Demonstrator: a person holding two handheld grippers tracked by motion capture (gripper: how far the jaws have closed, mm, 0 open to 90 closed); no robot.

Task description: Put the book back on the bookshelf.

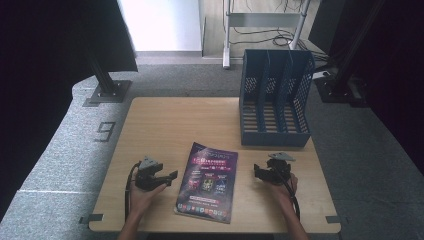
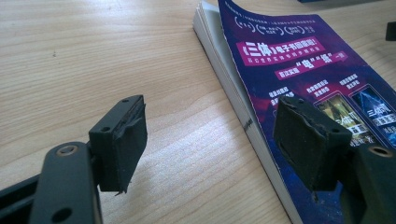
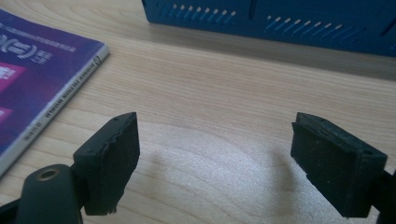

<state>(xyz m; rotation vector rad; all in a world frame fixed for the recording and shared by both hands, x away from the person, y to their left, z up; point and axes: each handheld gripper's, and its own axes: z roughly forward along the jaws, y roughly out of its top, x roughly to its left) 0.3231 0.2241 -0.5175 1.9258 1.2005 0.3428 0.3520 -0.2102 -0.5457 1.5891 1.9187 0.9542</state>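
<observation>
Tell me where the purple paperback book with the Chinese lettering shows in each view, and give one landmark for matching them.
High view: the purple paperback book lies flat at the table's near middle, between the two grippers.
Left gripper view: it fills the right side, page edges facing left, partly behind the right-hand jaw.
Right gripper view: its spine edge crosses the upper left corner.
Shared landmark: the light wooden table beneath it.

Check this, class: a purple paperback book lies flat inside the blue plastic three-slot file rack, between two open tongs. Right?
Not quite. The purple paperback book lies on the wooden table, in front of the blue plastic three-slot file rack, as the high view shows.
</observation>
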